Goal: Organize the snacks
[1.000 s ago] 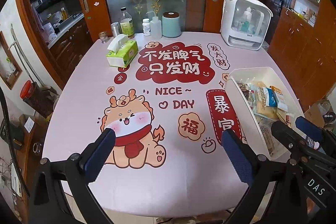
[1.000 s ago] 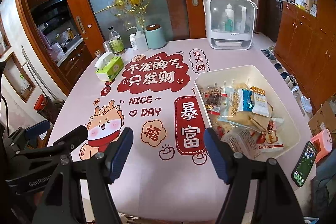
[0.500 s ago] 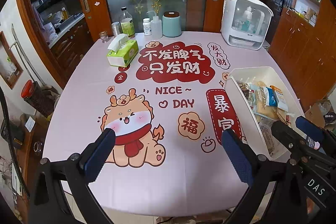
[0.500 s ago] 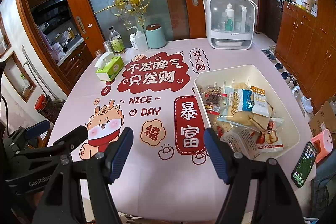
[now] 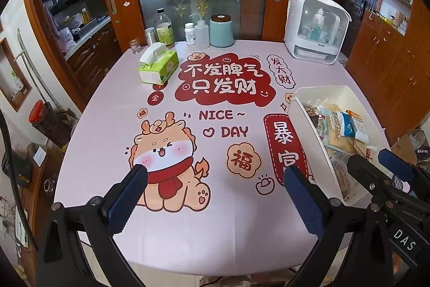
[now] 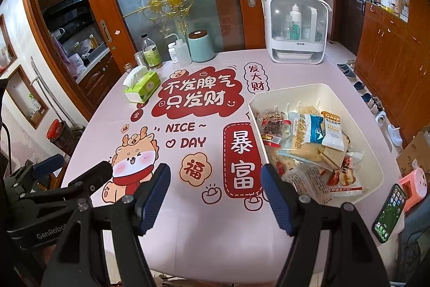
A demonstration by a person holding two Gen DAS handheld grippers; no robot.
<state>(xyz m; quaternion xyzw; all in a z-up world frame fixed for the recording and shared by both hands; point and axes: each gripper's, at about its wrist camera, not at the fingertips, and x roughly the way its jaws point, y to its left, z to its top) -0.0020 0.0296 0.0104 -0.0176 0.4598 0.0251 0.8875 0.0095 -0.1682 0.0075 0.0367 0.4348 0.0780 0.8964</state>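
A white plastic bin [image 6: 317,90] stands on the right side of the pink printed table and holds several snack packets [image 6: 309,136]. It also shows in the left wrist view [image 5: 303,120], with the snack packets [image 5: 341,125] inside. My left gripper [image 5: 215,174] is open and empty above the table's near edge, left of the bin. My right gripper [image 6: 215,168] is open and empty above the near edge, its right finger close to the bin's near corner. Each gripper shows at the edge of the other's view.
At the table's far side stand a green tissue box [image 5: 158,66], bottles and jars [image 5: 164,28], a teal canister [image 5: 221,30] and a white cabinet appliance [image 5: 314,28]. A phone [image 6: 391,211] lies at the near right edge. Wooden cabinets line the right wall.
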